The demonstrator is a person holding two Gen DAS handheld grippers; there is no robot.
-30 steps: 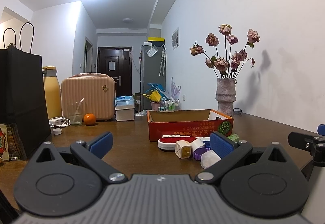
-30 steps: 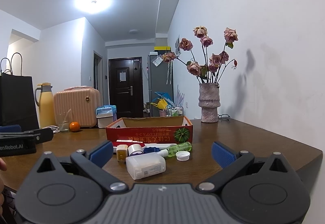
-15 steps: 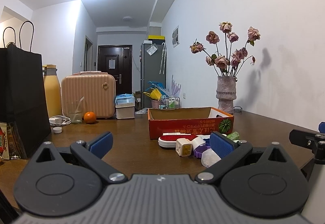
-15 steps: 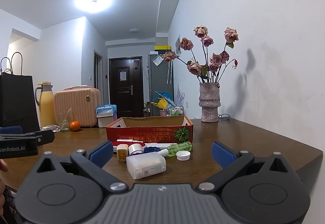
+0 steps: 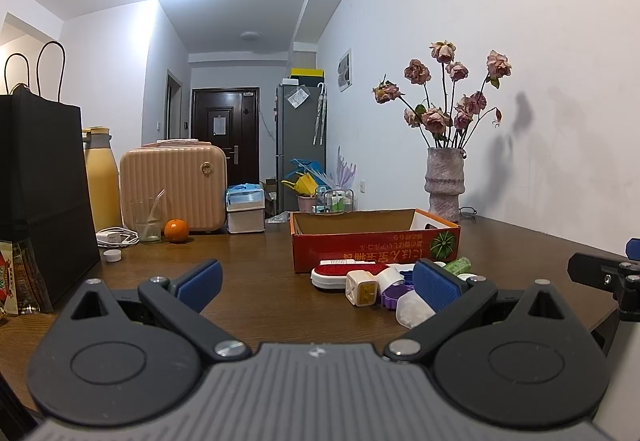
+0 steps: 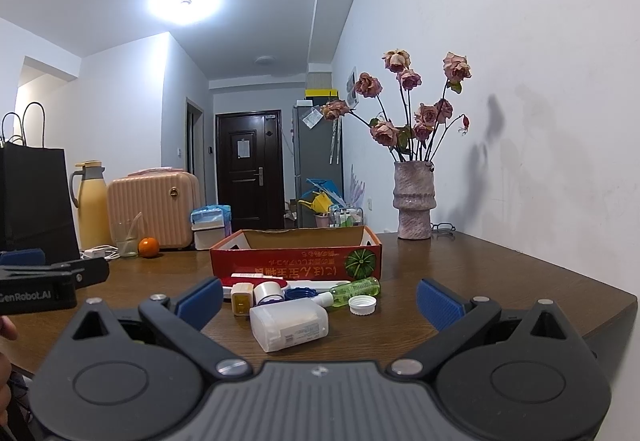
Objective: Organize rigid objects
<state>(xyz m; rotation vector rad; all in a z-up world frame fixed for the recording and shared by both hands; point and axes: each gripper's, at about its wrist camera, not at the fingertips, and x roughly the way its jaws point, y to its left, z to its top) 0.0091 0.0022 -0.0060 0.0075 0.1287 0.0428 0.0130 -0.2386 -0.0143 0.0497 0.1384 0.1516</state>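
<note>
1. Right wrist view: white case [image 6: 289,324] lies flat on table [image 6: 480,281] before red box [image 6: 296,265], long axis left-right.
2. Green bottle [image 6: 356,289], cap [image 6: 362,305] beside it; nothing blocks.
3. Right gripper [image 6: 320,299] and left gripper [image 5: 316,279] both spread, empty.

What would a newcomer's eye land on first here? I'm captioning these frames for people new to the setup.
Probably the red cardboard box at mid-table, with a jumble of small items before it, chiefly a white plastic case and a green bottle. Next, the vase of dried roses by the right wall. Both tongs, left and right, are open and hold nothing.
</note>
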